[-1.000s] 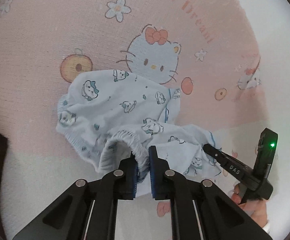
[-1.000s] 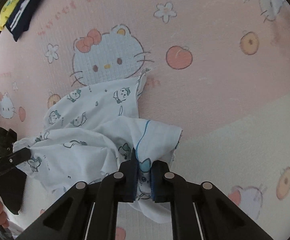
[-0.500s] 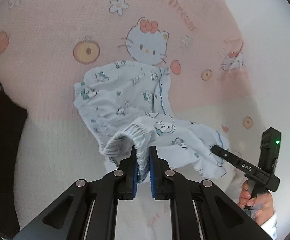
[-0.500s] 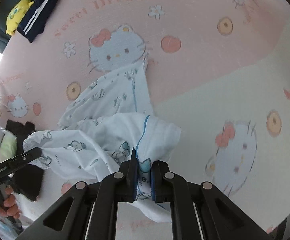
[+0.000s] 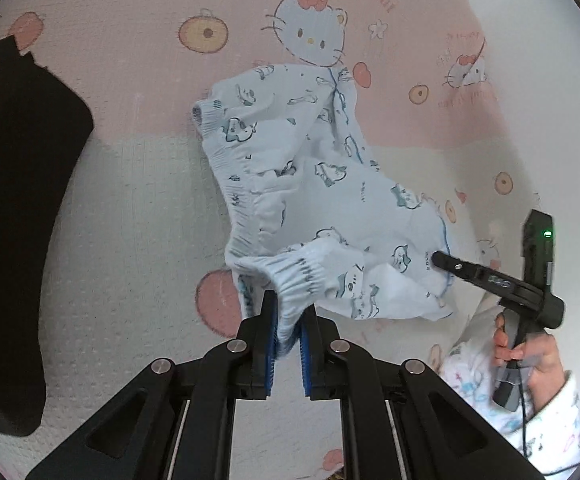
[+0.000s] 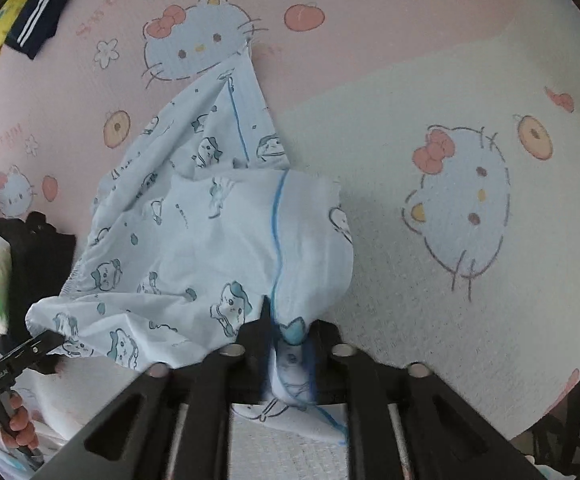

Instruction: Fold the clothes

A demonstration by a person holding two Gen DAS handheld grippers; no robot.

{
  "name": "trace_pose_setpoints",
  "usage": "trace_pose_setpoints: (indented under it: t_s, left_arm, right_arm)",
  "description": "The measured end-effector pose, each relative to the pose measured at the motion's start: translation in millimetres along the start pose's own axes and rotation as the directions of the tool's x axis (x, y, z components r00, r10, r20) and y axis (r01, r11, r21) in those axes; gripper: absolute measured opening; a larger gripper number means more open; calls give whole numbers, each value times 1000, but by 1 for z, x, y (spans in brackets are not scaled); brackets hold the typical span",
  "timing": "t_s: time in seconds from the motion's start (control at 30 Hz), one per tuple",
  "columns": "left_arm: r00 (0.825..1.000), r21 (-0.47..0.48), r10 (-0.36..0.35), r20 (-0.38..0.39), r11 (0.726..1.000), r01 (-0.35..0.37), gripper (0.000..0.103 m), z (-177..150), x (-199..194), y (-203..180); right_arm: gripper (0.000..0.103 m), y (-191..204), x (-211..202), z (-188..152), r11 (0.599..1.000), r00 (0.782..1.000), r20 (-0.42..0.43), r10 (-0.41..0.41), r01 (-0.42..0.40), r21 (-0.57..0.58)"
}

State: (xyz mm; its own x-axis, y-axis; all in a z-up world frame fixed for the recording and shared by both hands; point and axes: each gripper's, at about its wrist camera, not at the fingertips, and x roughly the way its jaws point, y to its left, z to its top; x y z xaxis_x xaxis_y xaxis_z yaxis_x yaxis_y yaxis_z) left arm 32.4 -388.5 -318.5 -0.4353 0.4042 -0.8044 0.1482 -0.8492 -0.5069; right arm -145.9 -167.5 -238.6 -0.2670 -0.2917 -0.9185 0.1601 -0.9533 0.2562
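**Printed Shorts Drawn Out Over the Cartoon Blanket**

On the pink-and-cream cartoon-cat blanket [image 5: 130,220], a pair of pale blue printed shorts [image 5: 322,184] lies partly spread, the near edge lifted between two hand-held tools. The left gripper [image 5: 288,320] is clamped on the elastic waistband [image 5: 290,276]; its blue pads press the gathered band from both sides. The right gripper [image 6: 290,332] has a leg hem with blue piping [image 6: 276,240] between its fingers, and its jaws are opening, so that corner appears to be on the point of release.

Assessment of the step: the cloth should be laid flat before the second grip lets go, waistband taut and level, the piped seam straight, no bunching left under the fold.

Materials: the shorts are thin, soft woven cotton, creasing readily, with a ruched waistband. The blanket is a waffle-textured knit, likely grippy enough to hold cloth in place. A black garment [image 5: 14,200] lies well apart at the left edge.
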Motion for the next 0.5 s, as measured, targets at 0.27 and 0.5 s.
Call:
trace_pose_setpoints:
  t_s: [0.27,0.5]
  left_arm:
    - [997,-183,35,63,983,-22,48,-11,-27,6]
    - [971,-484,-67,230,858,174,64,-33,-51,4]
  right_arm:
    - [74,-3,-43,-44,974,947,253,196,-219,65]
    - [74,3,-53,-74,940,921,283,268,-314,133]
